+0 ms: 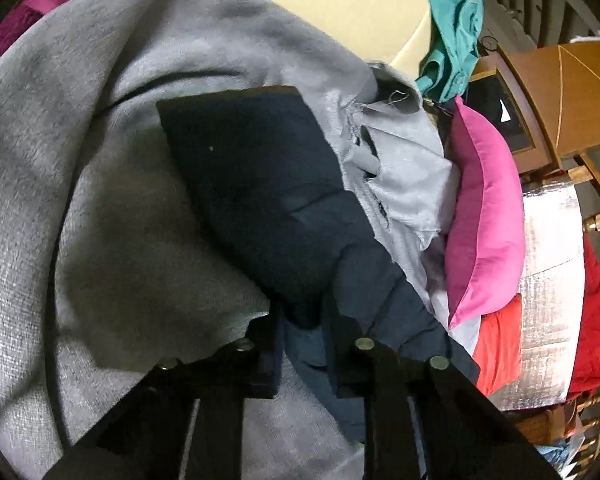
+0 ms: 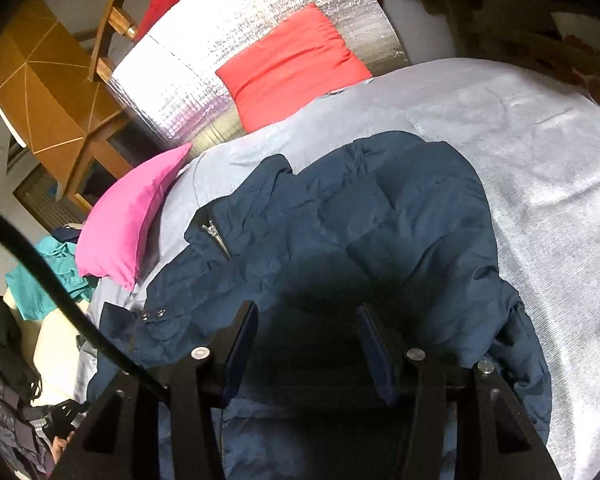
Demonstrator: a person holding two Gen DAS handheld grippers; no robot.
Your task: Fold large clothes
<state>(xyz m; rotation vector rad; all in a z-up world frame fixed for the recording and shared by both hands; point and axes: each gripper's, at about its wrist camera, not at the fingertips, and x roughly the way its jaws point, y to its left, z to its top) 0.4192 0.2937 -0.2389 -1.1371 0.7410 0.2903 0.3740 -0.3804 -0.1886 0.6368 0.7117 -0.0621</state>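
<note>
Gripping, left: my left fingers (image 1: 304,350) were clamped on a fold of the navy jacket (image 1: 268,200), which draped away from them over the grey blanket (image 1: 60,200).
Right: my right fingers (image 2: 308,344) stood apart just above the jacket (image 2: 360,216), with nothing between them that I could see.
Jacket: it lay crumpled in a heap on the blanket (image 2: 540,160), its zip end (image 2: 216,236) turned up towards the pink cushion (image 2: 128,224).
Alongside: the pink cushion (image 1: 484,208) leaned at the blanket's edge; a red cushion (image 2: 292,64) lay on a silver foil sheet (image 2: 260,0) beyond it.
Further off: a teal garment (image 1: 452,28) hung over a cream surface (image 1: 332,4); wooden furniture (image 2: 40,88) stood well apart.
In the way: a black cable (image 2: 40,268) curved across the right view's left side, in front of the teal garment (image 2: 48,280).
</note>
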